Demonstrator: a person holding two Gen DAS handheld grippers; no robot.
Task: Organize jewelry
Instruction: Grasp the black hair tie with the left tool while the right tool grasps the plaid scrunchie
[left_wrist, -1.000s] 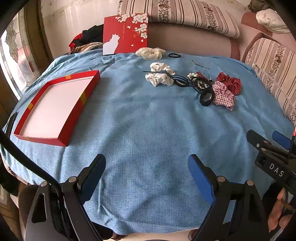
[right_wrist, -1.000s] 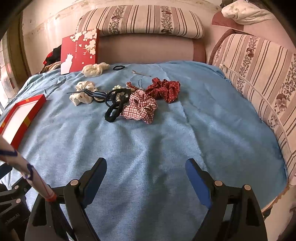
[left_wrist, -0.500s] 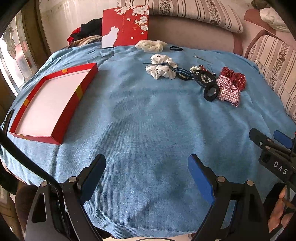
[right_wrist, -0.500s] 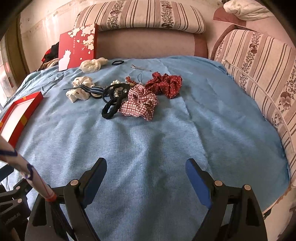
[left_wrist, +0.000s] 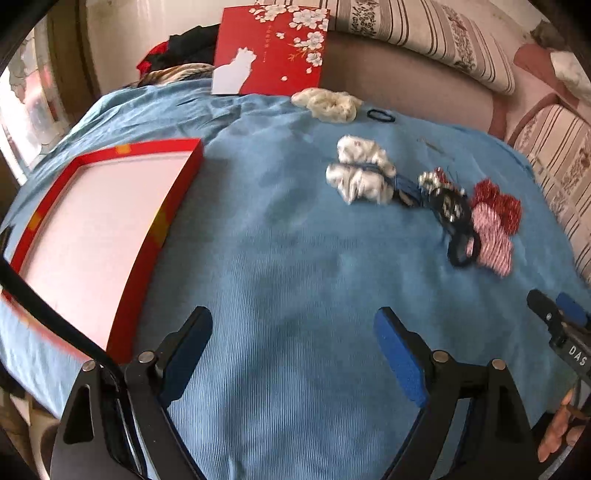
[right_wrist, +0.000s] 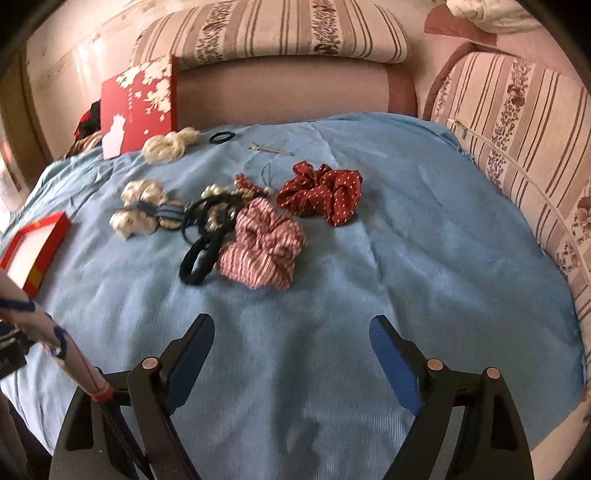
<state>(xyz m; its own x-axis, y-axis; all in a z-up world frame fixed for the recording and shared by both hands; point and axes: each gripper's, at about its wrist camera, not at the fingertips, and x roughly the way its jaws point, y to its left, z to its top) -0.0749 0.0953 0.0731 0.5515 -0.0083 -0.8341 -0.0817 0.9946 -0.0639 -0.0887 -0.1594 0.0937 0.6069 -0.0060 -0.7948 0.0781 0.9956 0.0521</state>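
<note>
Left wrist view, nearest first: the left gripper (left_wrist: 293, 354) hangs with its blue-padded jaws spread wide and nothing between them, above a ribbed blue cloth (left_wrist: 288, 266) that covers the whole surface. Along the cloth's left edge lies a shallow red box tray (left_wrist: 162, 221), rectangular, with a pale pink floor and yellow marks on its rim. At the right edge the tip of the other tool shows, black with a blue pad.

Right wrist view: the right gripper (right_wrist: 291, 350) is likewise spread wide and holds nothing. Past it, toward the middle of the cloth, the hair pieces lie in a loose heap: a thick black hair tie (right_wrist: 197, 262) touching a crumpled red-and-white checked scrunchie (right_wrist: 264, 245), a dark red dotted scrunchie (right_wrist: 321, 192) just behind it, a tangle of beaded bands (right_wrist: 218, 201), and a white scrunchie (right_wrist: 138, 210) crossed by a blue striped band. Nearer the far edge sit a cream scrunchie (right_wrist: 170, 144), a thin black loop (right_wrist: 221, 137) and a hair pin (right_wrist: 271, 149). A red lid (right_wrist: 142, 107) printed with white blossoms and a cat leans upright against the striped sofa cushions (right_wrist: 280, 33) beyond the far edge.
</note>
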